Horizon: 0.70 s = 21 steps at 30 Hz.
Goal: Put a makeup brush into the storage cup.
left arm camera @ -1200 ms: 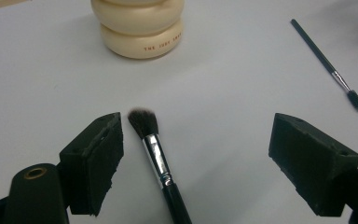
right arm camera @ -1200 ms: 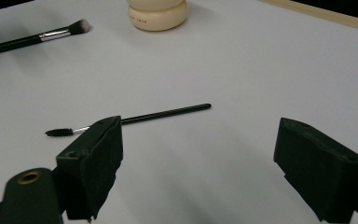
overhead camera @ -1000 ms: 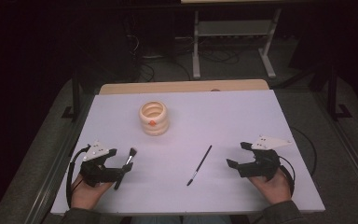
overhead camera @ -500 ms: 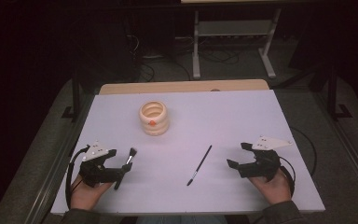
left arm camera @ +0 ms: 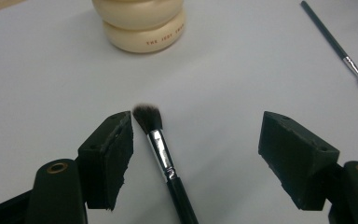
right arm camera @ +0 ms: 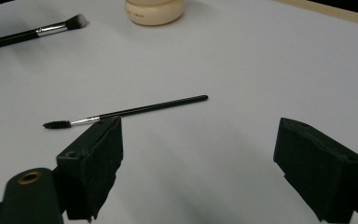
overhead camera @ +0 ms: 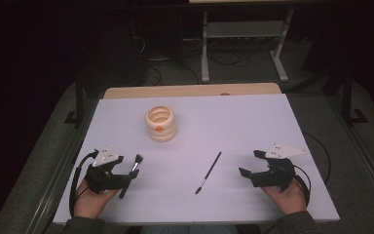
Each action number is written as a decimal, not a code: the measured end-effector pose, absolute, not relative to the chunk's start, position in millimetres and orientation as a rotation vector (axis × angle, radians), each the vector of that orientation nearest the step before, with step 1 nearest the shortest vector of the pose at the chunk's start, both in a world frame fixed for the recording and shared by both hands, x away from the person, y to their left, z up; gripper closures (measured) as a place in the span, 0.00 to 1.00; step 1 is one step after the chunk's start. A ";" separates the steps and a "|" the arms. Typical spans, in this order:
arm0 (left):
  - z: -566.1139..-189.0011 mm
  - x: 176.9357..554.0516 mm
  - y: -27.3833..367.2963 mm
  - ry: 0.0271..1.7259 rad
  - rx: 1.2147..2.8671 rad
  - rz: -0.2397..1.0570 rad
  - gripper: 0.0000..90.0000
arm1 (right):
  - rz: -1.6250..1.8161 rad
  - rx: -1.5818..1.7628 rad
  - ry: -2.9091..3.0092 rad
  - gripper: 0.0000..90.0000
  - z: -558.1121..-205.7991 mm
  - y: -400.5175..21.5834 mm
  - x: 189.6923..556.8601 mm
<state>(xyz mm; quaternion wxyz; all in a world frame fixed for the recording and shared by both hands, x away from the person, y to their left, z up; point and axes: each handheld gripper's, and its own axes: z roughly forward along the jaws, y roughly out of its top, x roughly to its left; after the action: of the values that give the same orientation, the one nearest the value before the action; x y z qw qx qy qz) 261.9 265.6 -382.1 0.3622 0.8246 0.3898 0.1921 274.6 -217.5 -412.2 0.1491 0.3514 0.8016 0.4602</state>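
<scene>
- White tabletop [overhead camera: 253, 122] carries a cream ringed holder [overhead camera: 160, 124], standing upright toward the far side, left of centre, with a small orange mark on its front.
- Along the far edge of the white surface a strip of wooden board [overhead camera: 190, 90] shows.
- Near the left front corner, the left gripper [overhead camera: 126, 176] rests on the table in the person's left hand [overhead camera: 91, 202], its jaws spread wide and gripping nothing.
- Between those jaws lies a fluffy makeup brush [left arm camera: 161, 151], flat on the table; its bristles point toward the holder and its silver ferrule lies just beside the left-hand jaw in the left gripper view.
- A thin spoolie brush [overhead camera: 208, 172] lies flat near the middle front of the table, well apart from both grippers, bristle end toward the person.
- At the right front, the right gripper [overhead camera: 251, 164] sits in the right hand [overhead camera: 287, 197], jaws wide apart and empty.
</scene>
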 end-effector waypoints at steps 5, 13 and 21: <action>-376.8 265.3 264.5 1.023 2.157 0.505 0.32 | 1.322 1.013 2.309 0.16 -412.5 -216.9 273.9; -380.6 280.6 261.6 1.093 2.226 0.453 0.41 | 1.314 1.000 2.313 0.16 -411.4 -215.4 272.8; -395.0 289.3 258.4 1.132 2.285 0.447 0.49 | 1.319 0.999 2.322 0.16 -412.9 -214.8 273.5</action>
<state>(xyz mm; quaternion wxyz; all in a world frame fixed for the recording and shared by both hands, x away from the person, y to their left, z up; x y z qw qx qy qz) 289.3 258.4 -395.0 0.2729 0.8491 0.4207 0.1660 273.5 -214.8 -412.9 0.1447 0.3466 0.8059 0.4577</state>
